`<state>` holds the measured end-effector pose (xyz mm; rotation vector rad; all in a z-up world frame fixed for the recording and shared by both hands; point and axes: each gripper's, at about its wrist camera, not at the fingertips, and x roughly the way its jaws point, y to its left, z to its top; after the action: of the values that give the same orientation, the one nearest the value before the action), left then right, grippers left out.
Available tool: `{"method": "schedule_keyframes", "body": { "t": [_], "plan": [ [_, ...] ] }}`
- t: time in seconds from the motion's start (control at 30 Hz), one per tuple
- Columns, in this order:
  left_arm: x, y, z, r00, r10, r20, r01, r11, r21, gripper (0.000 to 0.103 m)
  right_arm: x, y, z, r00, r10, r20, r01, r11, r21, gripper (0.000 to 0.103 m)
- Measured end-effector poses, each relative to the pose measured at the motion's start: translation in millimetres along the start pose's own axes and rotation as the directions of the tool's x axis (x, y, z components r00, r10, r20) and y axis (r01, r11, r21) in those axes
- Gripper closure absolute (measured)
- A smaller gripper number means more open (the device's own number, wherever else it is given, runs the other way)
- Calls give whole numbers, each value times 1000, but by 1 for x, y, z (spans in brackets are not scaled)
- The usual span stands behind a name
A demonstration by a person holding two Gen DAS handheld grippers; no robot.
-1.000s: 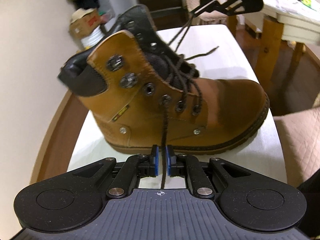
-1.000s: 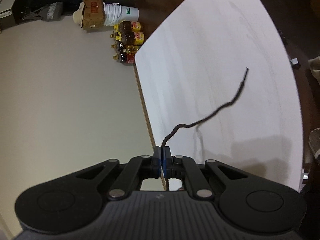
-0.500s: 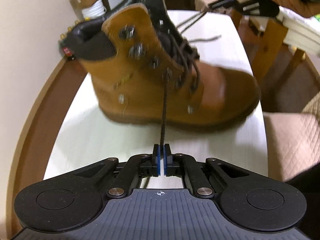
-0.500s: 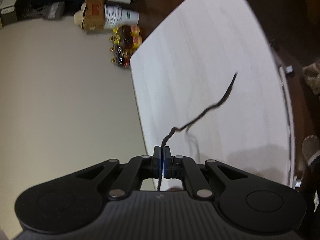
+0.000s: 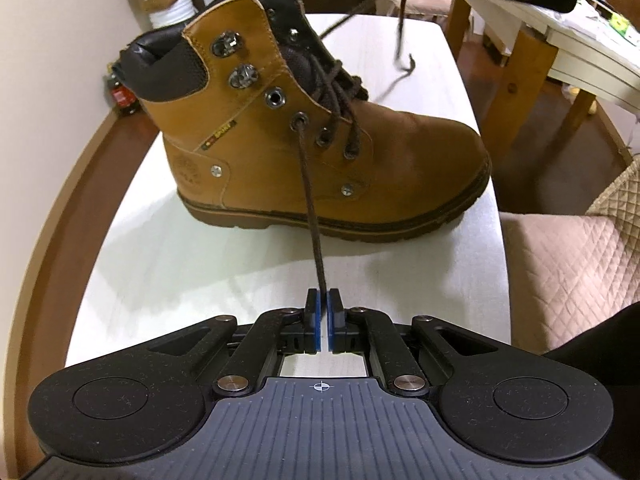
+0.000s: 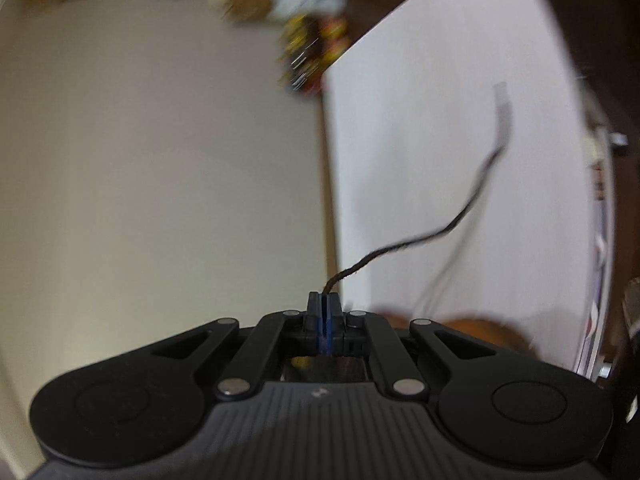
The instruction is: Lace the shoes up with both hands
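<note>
While the tan leather boot [image 5: 320, 152] stood on the white table [image 5: 168, 264], the left gripper [image 5: 322, 312] pinched its dark brown lace [image 5: 310, 200]. The right gripper [image 6: 325, 312] was clamped on the lace's other end [image 6: 440, 232].

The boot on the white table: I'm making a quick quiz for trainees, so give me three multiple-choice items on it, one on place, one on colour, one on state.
1. Where does the lace held by the left gripper leave the boot?
A. a side eyelet
B. the heel
C. the sole

2. What colour is the boot's leather?
A. black
B. tan
C. red

3. How is the lace between boot and left gripper?
A. coiled on the table
B. cut
C. pulled straight

Answers:
1. A: the lace runs out of an eyelet on the boot.
2. B: its upper is tan.
3. C: it runs in a straight line to the left gripper, whose fingers close on it.
</note>
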<state>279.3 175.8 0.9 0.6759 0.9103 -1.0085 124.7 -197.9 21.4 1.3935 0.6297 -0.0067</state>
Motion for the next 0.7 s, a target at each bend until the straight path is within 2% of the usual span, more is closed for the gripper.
{"method": "schedule_keyframes", "body": {
  "t": [0.1, 0.2, 0.27, 0.3, 0.43, 0.57, 0.7],
  "plan": [
    [-4, 2, -6, 1000, -15, -5, 15, 1000, -6, 96, 12, 15, -25, 996, -25, -84, 11, 987, -159, 100],
    [-12, 8, -15, 1000, -16, -11, 15, 999, -29, 96, 29, 17, -43, 986, -77, -146, 38, 966, -255, 99],
    [-17, 11, -19, 1000, -12, -15, 11, 999, -40, 96, 39, 5, -50, 980, -87, -180, 49, 977, -209, 90],
    [-21, 14, -21, 1000, -4, -21, 3, 999, -51, 96, 40, -5, -49, 980, -92, -178, 65, 987, -149, 88],
    [-27, 18, -20, 1000, 20, -23, -21, 997, -69, 96, 24, -35, -47, 985, -101, -141, 105, 994, 17, 86],
    [-30, 21, -13, 999, 32, -10, -32, 997, -72, 96, -9, -65, -22, 989, -145, -20, 146, 979, 142, 85],
    [-32, 20, 3, 999, 33, 18, -31, 997, -70, 96, -33, -96, 7, 978, -186, 95, 152, 945, 290, 83]
  ]
}}
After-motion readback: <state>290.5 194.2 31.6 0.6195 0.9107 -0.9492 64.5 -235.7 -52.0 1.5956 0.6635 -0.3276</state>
